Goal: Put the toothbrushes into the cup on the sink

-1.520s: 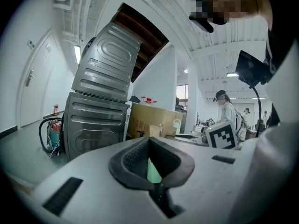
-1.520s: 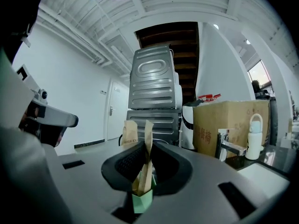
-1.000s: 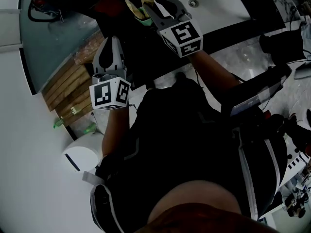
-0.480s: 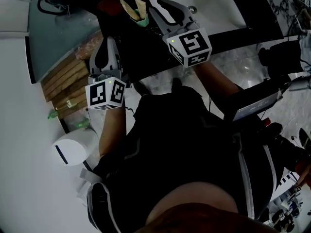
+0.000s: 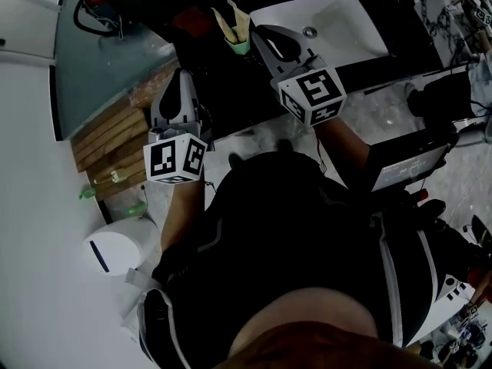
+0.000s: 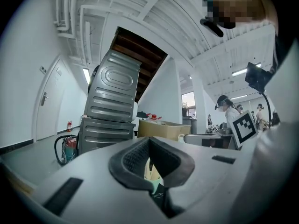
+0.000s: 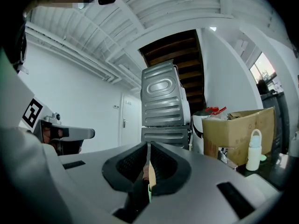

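A green cup [image 5: 240,44] stands on the dark counter just left of the white sink [image 5: 350,14], with pale toothbrushes [image 5: 229,23] sticking up out of it. My right gripper [image 5: 262,34] is held beside the cup's right side, jaws shut and empty. My left gripper [image 5: 183,77] is lower left of the cup and well apart from it, also shut and empty. In the left gripper view the shut left gripper [image 6: 149,141] frames the cup and toothbrushes [image 6: 151,172] through the window under its tips. The right gripper [image 7: 148,146] shows the same pale shapes [image 7: 149,175] behind its closed tips.
A grey ribbed metal unit [image 6: 112,106] stands beyond the counter beside a cardboard box [image 7: 238,129]. A tap [image 7: 225,156] and a white bottle [image 7: 254,149] sit by the sink. Wooden slats [image 5: 108,141], a white bin [image 5: 115,248] and a laptop [image 5: 407,164] lie around me. People [image 6: 226,113] stand far right.
Both grippers have lifted and shifted a little while staying shut. The right gripper's tips now sit slightly further right of the cup. The cup has not moved on the counter.
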`<control>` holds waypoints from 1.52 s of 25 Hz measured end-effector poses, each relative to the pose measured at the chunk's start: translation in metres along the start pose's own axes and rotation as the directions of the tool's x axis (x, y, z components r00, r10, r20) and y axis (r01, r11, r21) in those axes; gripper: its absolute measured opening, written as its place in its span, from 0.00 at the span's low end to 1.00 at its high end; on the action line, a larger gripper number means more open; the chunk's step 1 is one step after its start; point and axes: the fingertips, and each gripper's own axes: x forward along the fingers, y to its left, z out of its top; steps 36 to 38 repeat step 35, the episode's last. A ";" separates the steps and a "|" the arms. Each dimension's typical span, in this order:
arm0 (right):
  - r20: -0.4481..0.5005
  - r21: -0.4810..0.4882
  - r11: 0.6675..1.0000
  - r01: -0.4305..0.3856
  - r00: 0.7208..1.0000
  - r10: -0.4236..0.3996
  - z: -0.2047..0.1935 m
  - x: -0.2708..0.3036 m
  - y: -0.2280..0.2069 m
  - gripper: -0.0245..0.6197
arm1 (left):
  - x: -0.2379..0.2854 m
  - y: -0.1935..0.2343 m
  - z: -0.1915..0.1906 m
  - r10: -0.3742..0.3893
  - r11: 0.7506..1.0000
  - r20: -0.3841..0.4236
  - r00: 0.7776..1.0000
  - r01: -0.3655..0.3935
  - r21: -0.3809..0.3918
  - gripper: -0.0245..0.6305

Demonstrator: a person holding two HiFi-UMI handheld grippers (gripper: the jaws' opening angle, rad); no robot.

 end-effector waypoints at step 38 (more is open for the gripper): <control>-0.045 -0.063 0.992 0.108 0.993 -0.111 0.014 0.010 0.059 0.07 | -0.030 0.046 0.018 -0.089 0.996 0.029 0.996 0.090 -0.022 0.05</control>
